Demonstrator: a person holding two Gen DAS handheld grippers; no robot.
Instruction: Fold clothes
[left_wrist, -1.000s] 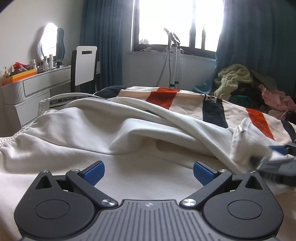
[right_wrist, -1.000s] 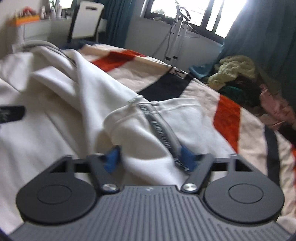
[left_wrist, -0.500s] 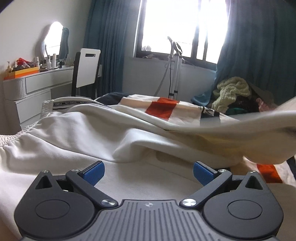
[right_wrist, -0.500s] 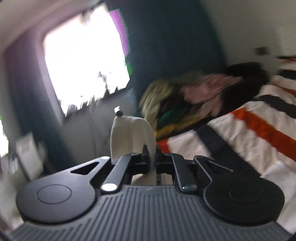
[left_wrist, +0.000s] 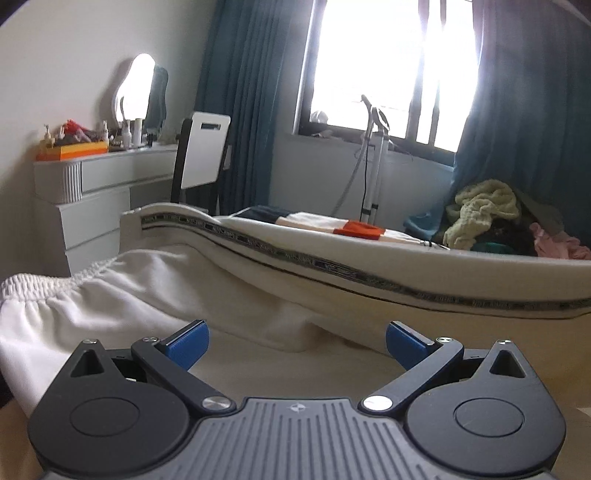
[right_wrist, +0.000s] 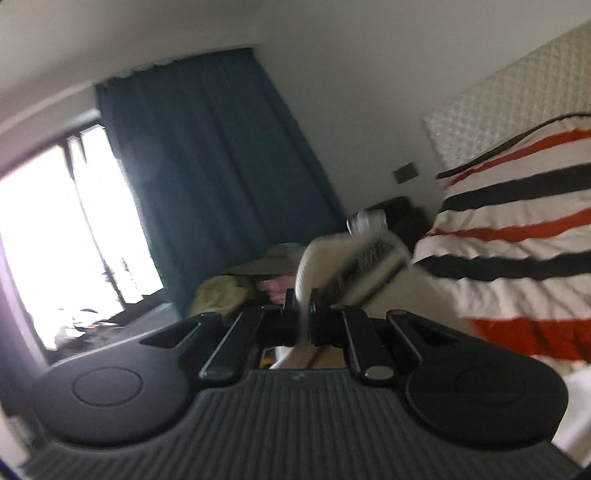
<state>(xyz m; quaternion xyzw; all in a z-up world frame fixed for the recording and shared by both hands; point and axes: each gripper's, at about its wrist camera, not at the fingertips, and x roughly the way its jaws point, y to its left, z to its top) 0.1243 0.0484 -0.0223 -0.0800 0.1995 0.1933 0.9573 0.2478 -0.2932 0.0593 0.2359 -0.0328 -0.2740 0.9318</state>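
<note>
Right gripper (right_wrist: 303, 317): jaws pinched tight on a fold of cream fabric, an end of the white sweatpants (left_wrist: 155, 291). The pinched cloth bunches up past the fingertips and shows a patterned dark band; the view is blurred and tilted.

Left gripper (left_wrist: 297, 341): jaws wide apart, blue pads (left_wrist: 186, 341) showing, nothing between them. It hangs low over flat cream cloth.

White sweatpants: spread across the bed in front of the left gripper. Gathered elastic waistband at far left. One leg, with a dark patterned stripe along its side seam, is lifted and stretches across the view from left to right, clear of the layer beneath.

Bed cover (right_wrist: 517, 236): cream with orange and dark stripes, lying under and beyond the sweatpants.

Clothes pile (left_wrist: 487, 218): heaped past the far right corner of the bed, below the curtain; yellow-green knit on top, pink and dark pieces beside it.

Orange tray (left_wrist: 74, 150): on the white dresser (left_wrist: 96, 192) at left; small items stand in it, too small to identify. Bottles stand just beside it, in front of a mirror (left_wrist: 135, 88).

Chair (left_wrist: 201, 155): white back, against the dresser.

Window (left_wrist: 391, 66): bright, flanked by teal curtains (left_wrist: 243, 96). A garment steamer stand (left_wrist: 375, 158) stands below it.
</note>
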